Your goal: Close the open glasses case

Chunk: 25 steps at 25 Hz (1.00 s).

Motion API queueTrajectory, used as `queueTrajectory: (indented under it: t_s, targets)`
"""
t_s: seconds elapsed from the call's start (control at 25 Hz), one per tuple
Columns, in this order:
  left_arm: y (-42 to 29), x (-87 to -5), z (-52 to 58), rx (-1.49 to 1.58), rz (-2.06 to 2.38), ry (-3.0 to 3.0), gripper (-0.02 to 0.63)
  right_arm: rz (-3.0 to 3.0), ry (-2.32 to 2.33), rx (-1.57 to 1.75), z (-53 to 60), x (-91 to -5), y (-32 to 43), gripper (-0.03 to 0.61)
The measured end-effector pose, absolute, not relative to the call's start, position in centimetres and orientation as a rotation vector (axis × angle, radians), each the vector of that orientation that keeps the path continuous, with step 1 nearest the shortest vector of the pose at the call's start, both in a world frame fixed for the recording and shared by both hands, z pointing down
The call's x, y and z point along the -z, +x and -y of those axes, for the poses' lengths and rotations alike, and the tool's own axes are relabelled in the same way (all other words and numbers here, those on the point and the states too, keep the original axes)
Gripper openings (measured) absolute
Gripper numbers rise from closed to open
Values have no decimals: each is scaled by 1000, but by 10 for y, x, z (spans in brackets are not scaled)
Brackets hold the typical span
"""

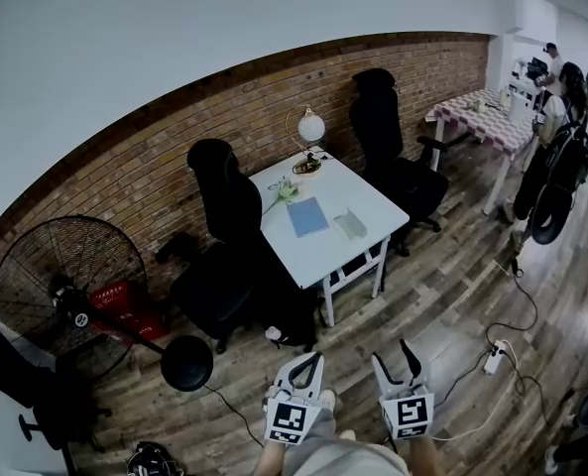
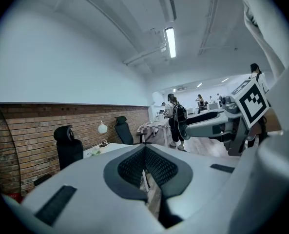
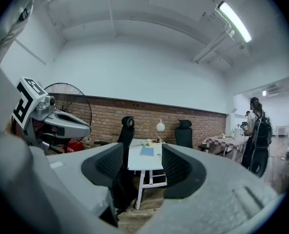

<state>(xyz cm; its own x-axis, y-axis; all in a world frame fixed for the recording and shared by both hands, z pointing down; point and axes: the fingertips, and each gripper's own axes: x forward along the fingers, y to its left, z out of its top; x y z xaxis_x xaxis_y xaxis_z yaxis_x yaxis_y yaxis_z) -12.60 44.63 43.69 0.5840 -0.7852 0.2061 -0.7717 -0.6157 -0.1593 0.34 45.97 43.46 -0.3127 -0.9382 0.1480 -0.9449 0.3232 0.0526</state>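
Observation:
The glasses case [image 1: 350,224] is a small pale grey thing lying open on the white table [image 1: 363,198], beside a blue notebook [image 1: 307,216]. The table stands a few steps ahead of me. Both grippers hang low over the wooden floor, far short of the table. My left gripper [image 1: 313,359] [image 2: 145,165] has its jaws together with nothing between them. My right gripper [image 1: 393,355] [image 3: 139,162] is open and empty, and through its jaws I see the table [image 3: 144,161] and the notebook [image 3: 146,151].
Two black office chairs [image 1: 226,228] [image 1: 391,157] flank the table. A globe lamp [image 1: 310,127] and a small plant [image 1: 287,192] stand at its back. A big floor fan [image 1: 70,291] is at left. A power strip [image 1: 495,357] and cables lie on the right floor. People [image 1: 556,162] stand far right.

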Motion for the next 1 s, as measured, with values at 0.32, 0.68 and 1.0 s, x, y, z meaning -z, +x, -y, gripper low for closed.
queueTrajectory:
  t_s: [0.32,0.68,1.0]
  targets:
    - [-126,-440,-424,397,-1368,-2768,3,2416,1744,-74,-436,-436,5,250]
    - [-132,-447,-377,403,-1336,-2780,3,2389,1742,-63,-389,-445,-1,250]
    - [-140,-451,-333,408,-1322,-2821,3,2349,1764,-83,-349,-448,-7,250]
